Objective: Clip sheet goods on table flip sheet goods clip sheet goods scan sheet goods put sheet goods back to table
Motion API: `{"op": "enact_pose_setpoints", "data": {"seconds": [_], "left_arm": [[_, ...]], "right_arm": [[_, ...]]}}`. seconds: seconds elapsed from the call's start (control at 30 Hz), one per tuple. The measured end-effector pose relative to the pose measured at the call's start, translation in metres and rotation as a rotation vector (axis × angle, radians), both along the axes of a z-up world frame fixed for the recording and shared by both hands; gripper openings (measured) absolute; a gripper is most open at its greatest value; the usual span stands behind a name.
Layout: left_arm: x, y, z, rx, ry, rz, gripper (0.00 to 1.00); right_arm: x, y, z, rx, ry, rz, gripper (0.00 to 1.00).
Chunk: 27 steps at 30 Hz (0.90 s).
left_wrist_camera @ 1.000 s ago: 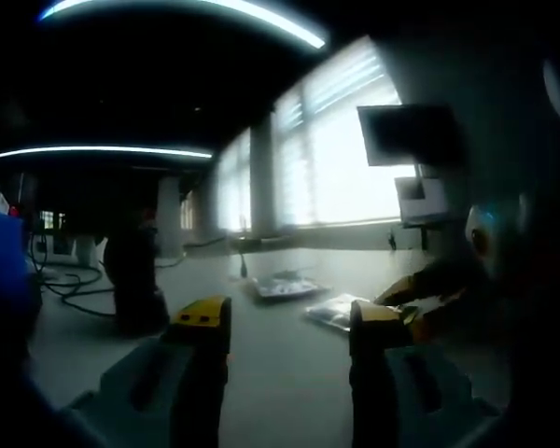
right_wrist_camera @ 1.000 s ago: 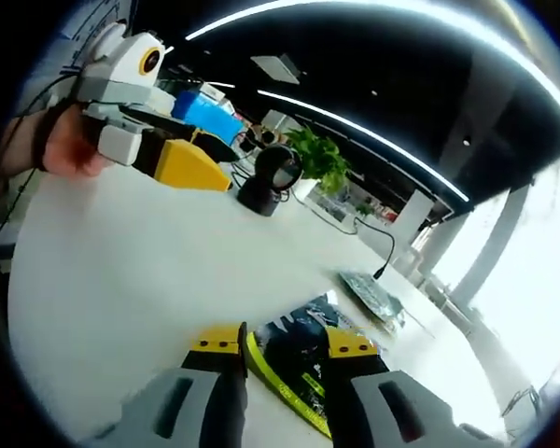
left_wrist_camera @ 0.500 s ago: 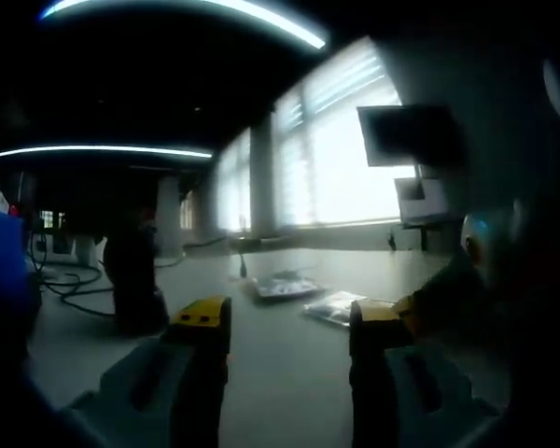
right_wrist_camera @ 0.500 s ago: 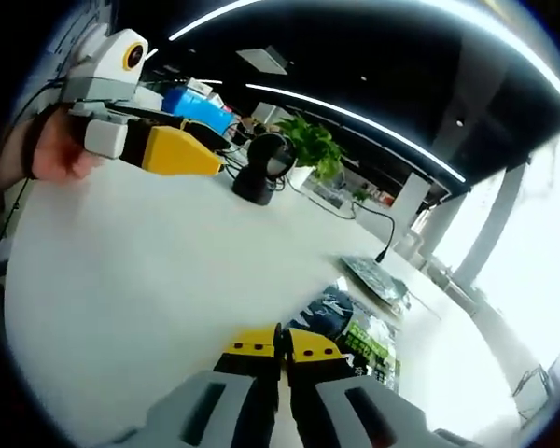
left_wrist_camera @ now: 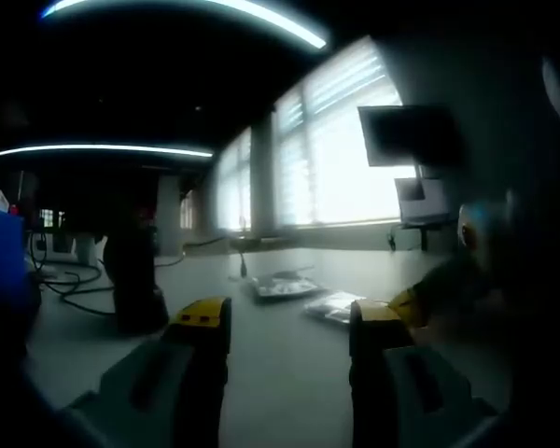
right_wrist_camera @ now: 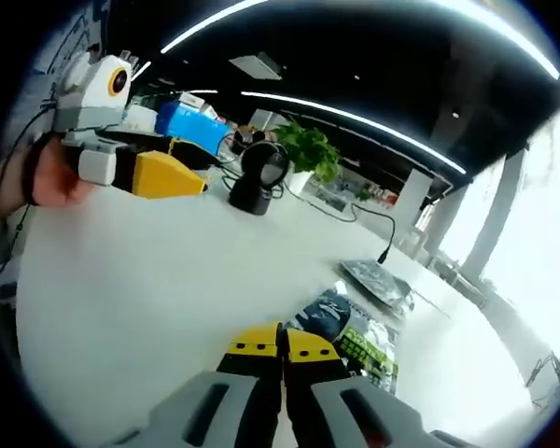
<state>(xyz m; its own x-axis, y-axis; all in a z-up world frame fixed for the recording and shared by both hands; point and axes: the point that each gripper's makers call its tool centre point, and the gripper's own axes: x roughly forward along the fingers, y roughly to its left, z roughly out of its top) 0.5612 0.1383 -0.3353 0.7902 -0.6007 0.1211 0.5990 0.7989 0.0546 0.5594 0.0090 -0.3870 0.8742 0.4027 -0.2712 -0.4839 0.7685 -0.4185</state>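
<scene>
Sheet goods [right_wrist_camera: 350, 334] lie on table [right_wrist_camera: 149, 280]; right tongs [right_wrist_camera: 282, 342] together, empty; left tongs [left_wrist_camera: 285, 322] apart.

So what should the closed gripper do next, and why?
Probably lift a little to begin the flip. The right gripper looks shut at the near edge of the sheet goods, which lie flat on the table, while the left gripper waits open.

dim, backlit left view; window glare
</scene>
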Motion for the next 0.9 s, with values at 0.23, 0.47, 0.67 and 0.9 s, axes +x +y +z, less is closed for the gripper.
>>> {"op": "enact_pose_setpoints", "data": {"seconds": [0.23, 0.47, 0.67, 0.9], "left_arm": [[-0.001, 0.0, 0.001, -0.003, -0.001, -0.001, 0.44], [-0.002, -0.001, 0.002, -0.006, -0.003, -0.002, 0.44], [-0.002, -0.001, 0.002, -0.008, -0.002, -0.001, 0.44], [-0.002, -0.002, 0.002, -0.006, -0.001, -0.001, 0.44]], "right_arm": [[0.005, -0.009, 0.033, 0.264, 0.067, -0.007, 0.0], [0.009, -0.02, 0.062, 0.425, 0.085, -0.014, 0.0], [0.015, -0.033, 0.08, 0.522, 0.086, -0.031, 0.0], [0.021, -0.045, 0.097, 0.643, 0.106, -0.052, 0.0]]}}
